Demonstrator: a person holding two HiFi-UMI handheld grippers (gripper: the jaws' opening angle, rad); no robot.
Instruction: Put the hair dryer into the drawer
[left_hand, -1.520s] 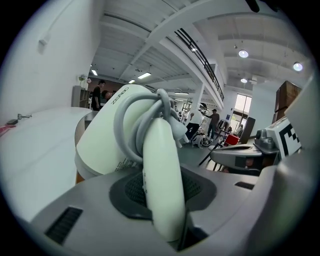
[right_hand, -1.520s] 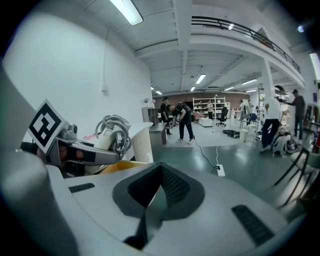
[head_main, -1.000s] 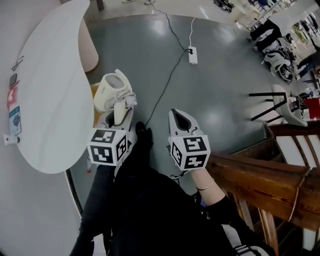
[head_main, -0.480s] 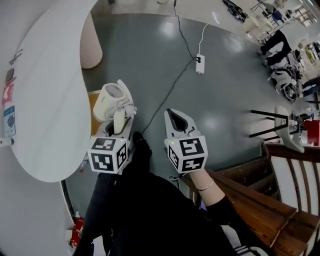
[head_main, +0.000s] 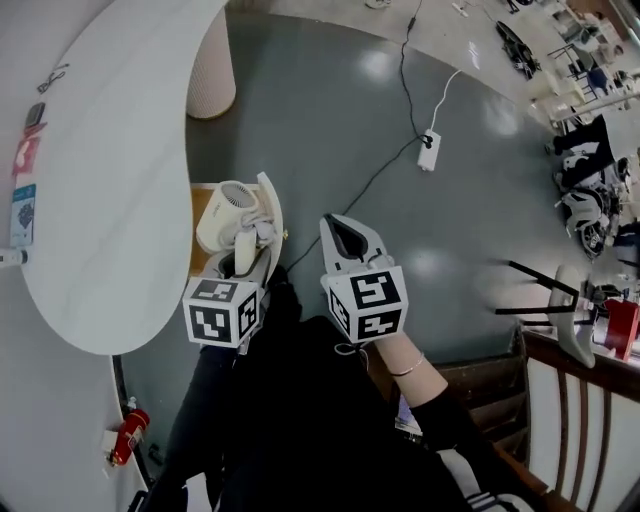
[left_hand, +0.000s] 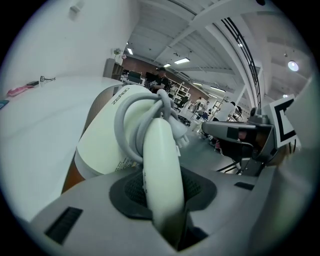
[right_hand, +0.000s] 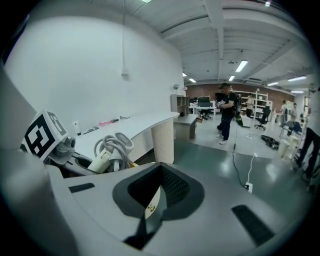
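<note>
A cream hair dryer (head_main: 226, 208) with its grey cord wound round it hangs by its handle from my left gripper (head_main: 240, 246), whose jaws are shut on the handle (left_hand: 161, 165). It hangs just over an open drawer (head_main: 197, 240) with a wooden inside and a white front panel (head_main: 271, 205), under the white table (head_main: 100, 150). My right gripper (head_main: 338, 226) is beside it on the right, over the grey floor. Its jaws stand a narrow gap apart with nothing between them (right_hand: 154, 202). In the right gripper view the dryer (right_hand: 109, 150) shows at the left.
The table's ribbed white pillar (head_main: 210, 70) stands beyond the drawer. A power strip (head_main: 430, 150) and its black cable (head_main: 350, 195) lie on the floor to the right. A wooden chair (head_main: 570, 400) is at the lower right. A person (right_hand: 226, 112) stands far off.
Both grippers have moved left toward the table. The hair dryer has come down and now hangs close over the open drawer. The grip on the handle is unchanged.
</note>
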